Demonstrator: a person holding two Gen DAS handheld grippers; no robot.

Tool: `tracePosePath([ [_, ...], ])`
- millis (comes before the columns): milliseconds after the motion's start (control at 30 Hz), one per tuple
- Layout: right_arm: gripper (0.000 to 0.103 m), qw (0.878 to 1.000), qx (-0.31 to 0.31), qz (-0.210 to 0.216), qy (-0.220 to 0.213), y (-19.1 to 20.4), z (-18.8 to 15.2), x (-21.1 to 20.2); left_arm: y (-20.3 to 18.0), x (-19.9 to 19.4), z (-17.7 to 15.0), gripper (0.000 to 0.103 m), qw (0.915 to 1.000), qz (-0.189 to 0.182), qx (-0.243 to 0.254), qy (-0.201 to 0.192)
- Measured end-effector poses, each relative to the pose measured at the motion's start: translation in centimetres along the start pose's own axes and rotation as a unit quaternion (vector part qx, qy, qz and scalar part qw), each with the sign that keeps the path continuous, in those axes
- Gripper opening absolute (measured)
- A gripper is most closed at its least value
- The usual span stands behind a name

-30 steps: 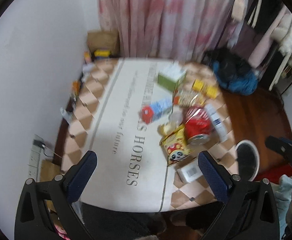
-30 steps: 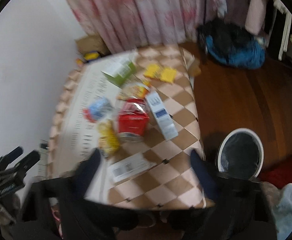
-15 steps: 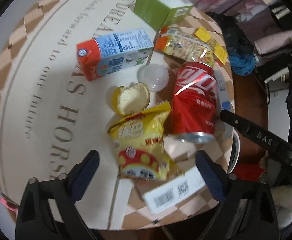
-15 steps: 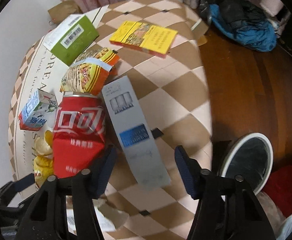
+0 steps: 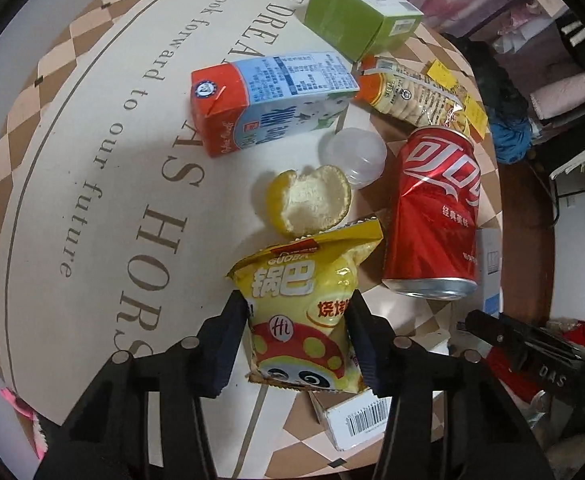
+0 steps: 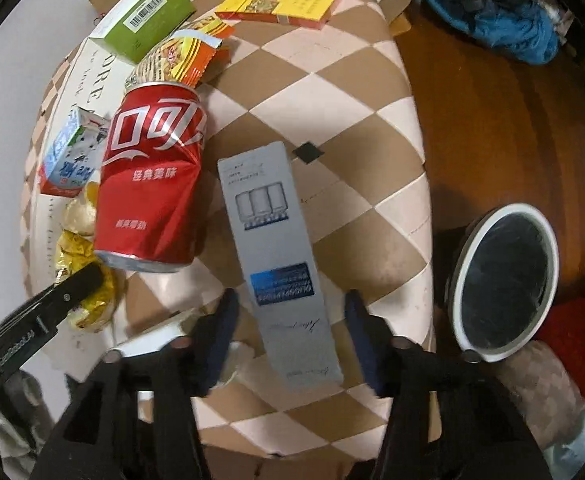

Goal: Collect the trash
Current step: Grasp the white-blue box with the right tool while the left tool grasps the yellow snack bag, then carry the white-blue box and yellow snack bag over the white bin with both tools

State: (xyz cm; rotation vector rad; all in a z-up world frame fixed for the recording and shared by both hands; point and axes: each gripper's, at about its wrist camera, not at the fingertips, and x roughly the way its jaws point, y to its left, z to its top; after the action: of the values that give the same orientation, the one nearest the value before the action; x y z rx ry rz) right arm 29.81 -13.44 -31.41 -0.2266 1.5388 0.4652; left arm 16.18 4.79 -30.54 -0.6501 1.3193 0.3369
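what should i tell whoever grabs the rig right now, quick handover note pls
Left gripper: closed onto the yellow snack bag, which does not look lifted yet.
Right gripper: open, fingers either side of the grey box, not closed on it.
On the table: red can lying on its side, milk carton, green box, cracker packet, yellow box, fruit peel, clear lid, white barcode box.
Bin stands on the floor beside the table, to the right.
Done: nothing visibly binned. Left: everything.
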Motion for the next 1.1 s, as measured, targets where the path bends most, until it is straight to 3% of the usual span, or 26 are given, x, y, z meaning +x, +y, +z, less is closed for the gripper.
tracePosePath([
  [167,0.058,0.999,-0.008,-0.027,-0.014,1.4,0.3,1.0,-1.0,0.2,0.5,0.046,0.9995,0.025,0.017,-0.006],
  [200,0.055,0.999,-0.012,-0.038,-0.019,1.7,0.4,1.1,-1.0,0.1,0.4,0.046,0.9995,0.027,0.016,-0.008],
  [233,0.041,0.999,-0.015,-0.046,-0.021,2.3,0.2,1.3,-1.0,0.1,0.4,0.045,0.9994,0.027,0.017,-0.011],
  [467,0.039,0.995,-0.041,-0.071,-0.050,4.4,-1.5,0.8,-1.7,-0.5,0.3,0.041,0.9975,0.054,0.032,-0.032],
  [833,0.039,0.988,-0.065,-0.047,-0.134,5.2,-5.0,-6.2,-4.2,-6.1,-1.2,0.040,0.9878,0.068,0.081,-0.114],
  [1100,0.038,0.979,-0.048,-0.015,-0.198,2.2,-7.1,-12.6,-7.0,-12.4,-2.7,0.040,0.9757,0.048,0.122,-0.175],
])
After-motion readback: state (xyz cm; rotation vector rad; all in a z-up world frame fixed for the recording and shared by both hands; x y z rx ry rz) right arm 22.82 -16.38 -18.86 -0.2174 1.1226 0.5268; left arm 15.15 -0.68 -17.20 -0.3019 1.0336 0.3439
